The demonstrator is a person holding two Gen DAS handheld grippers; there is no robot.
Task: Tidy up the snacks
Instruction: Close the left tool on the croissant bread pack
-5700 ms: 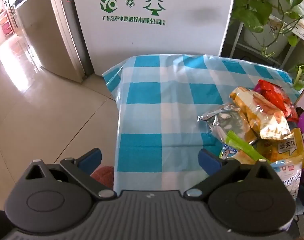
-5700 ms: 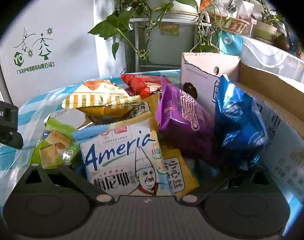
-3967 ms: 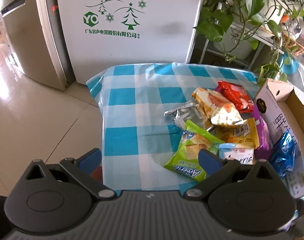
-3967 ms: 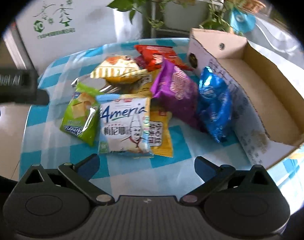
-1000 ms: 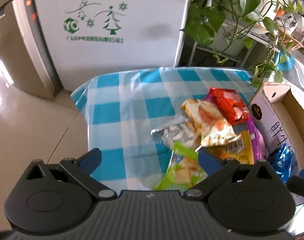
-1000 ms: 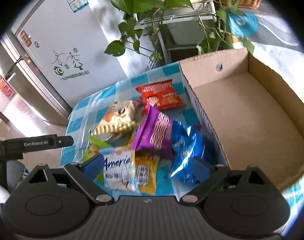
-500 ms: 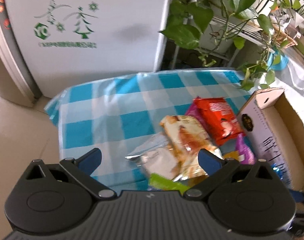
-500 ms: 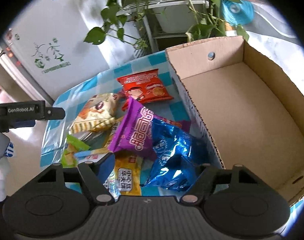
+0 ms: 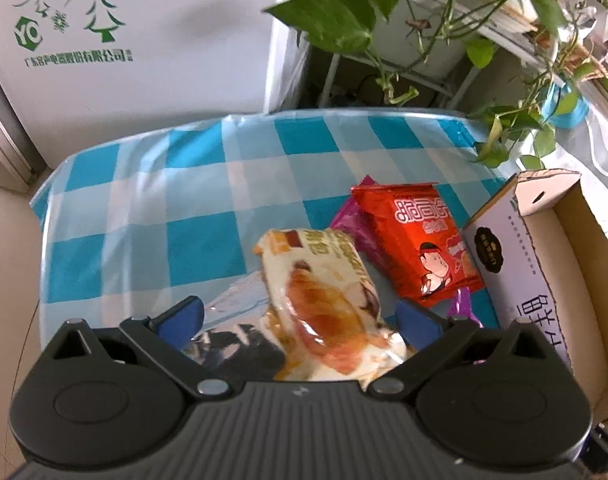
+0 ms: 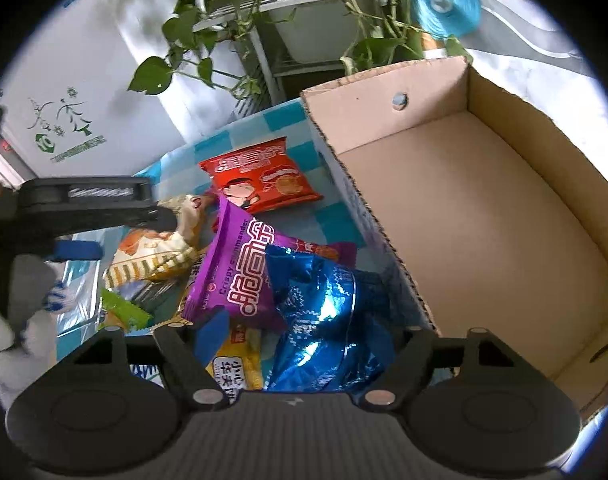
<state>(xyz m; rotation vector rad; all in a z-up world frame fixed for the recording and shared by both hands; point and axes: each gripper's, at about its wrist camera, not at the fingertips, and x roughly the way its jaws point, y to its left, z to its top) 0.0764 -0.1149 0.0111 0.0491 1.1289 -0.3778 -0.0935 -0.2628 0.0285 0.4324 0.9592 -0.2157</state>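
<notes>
Snack bags lie heaped on a blue-checked tablecloth [image 9: 163, 208] beside an open cardboard box [image 10: 484, 208], whose white outer wall [image 9: 500, 248] shows in the left wrist view. My right gripper [image 10: 306, 334] is low over a blue foil bag [image 10: 324, 320], its jaws closing on it. The right finger is buried against the bag and the left pad [image 10: 211, 332] meets a purple bag's [image 10: 239, 264] lower edge. My left gripper [image 9: 299, 316] is open above a yellow-and-white pastry packet [image 9: 324, 296], lying loose between the fingers. A red bag [image 9: 420, 240] lies beyond.
A silver foil packet [image 9: 231, 340], a yellow bag [image 10: 239, 368] and a green bag [image 10: 121, 308] sit in the heap. A white appliance carton [image 9: 143, 40] and potted plants [image 9: 336, 12] on a rack stand behind the table. A gloved hand [image 10: 23, 300] holds the left gripper.
My left gripper has moved forward and to the right, now over the pastry packet. The right gripper has sunk a little, and its jaws have narrowed around the blue foil bag.
</notes>
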